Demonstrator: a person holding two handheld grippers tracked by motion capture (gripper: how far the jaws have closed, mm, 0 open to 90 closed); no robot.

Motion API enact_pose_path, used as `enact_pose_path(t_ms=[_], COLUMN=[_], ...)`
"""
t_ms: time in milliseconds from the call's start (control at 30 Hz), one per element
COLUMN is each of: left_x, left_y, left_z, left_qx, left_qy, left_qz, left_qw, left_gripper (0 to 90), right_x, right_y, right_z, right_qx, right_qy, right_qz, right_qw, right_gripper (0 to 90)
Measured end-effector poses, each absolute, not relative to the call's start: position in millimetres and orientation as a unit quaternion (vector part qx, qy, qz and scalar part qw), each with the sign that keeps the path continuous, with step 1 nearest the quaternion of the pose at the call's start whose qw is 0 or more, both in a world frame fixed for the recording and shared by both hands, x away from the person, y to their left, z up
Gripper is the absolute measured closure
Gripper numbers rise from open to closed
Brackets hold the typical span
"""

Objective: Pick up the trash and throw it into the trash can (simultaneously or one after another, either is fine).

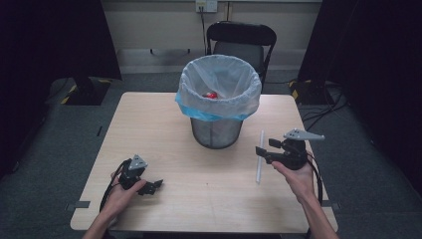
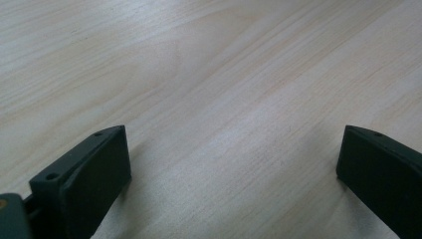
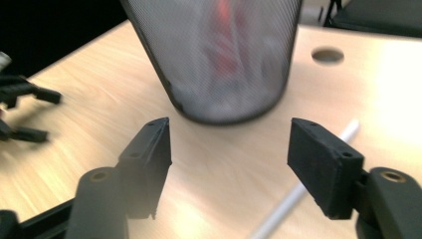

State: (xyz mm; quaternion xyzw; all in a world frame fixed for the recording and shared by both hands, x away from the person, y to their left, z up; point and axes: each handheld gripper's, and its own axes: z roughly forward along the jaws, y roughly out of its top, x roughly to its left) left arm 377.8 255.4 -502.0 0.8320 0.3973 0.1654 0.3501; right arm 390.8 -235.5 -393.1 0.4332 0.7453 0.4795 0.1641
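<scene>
A black mesh waste bin [image 1: 216, 132] lined with a white and blue bag [image 1: 234, 102] stands at the middle back of the wooden table [image 1: 199, 199]. Something red [image 1: 211, 94] lies inside it. A thin white straw [image 1: 259, 157] lies on the table right of the bin. My right gripper [image 1: 265, 148] hovers open just right of the straw. In the right gripper view its jaws stand apart [image 3: 230, 124], facing the bin [image 3: 214, 59], and the straw [image 3: 286, 206] runs under the right jaw. My left gripper [image 1: 153, 187] rests open at the front left, with bare wood between its jaws [image 2: 234, 174].
A black folding chair [image 1: 241, 45] stands behind the table's far edge. Cables [image 1: 323, 107] trail on the floor at the right. A round hole [image 3: 327, 55] is cut in the tabletop beyond the bin. The left gripper [image 3: 25, 109] lies off to the left in the right gripper view.
</scene>
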Motion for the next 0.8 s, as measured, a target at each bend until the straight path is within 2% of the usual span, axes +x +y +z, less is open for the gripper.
enact_pose_path(t_ms=[367, 800], left_x=[378, 378], left_y=[255, 255], left_z=[-502, -502], left_qx=[0.831, 0.831], left_qy=[0.397, 0.397], left_qz=[0.166, 0.166], left_qw=[0.351, 0.351], left_gripper=[0.1, 0.2], right_x=[404, 404], right_y=[-247, -242], right_z=[-463, -486], right_qx=[0.487, 0.495], right_qy=[0.748, 0.770], right_qz=[0.429, 0.374], right_qw=[0.137, 0.147], right_gripper=[45.7, 48.5])
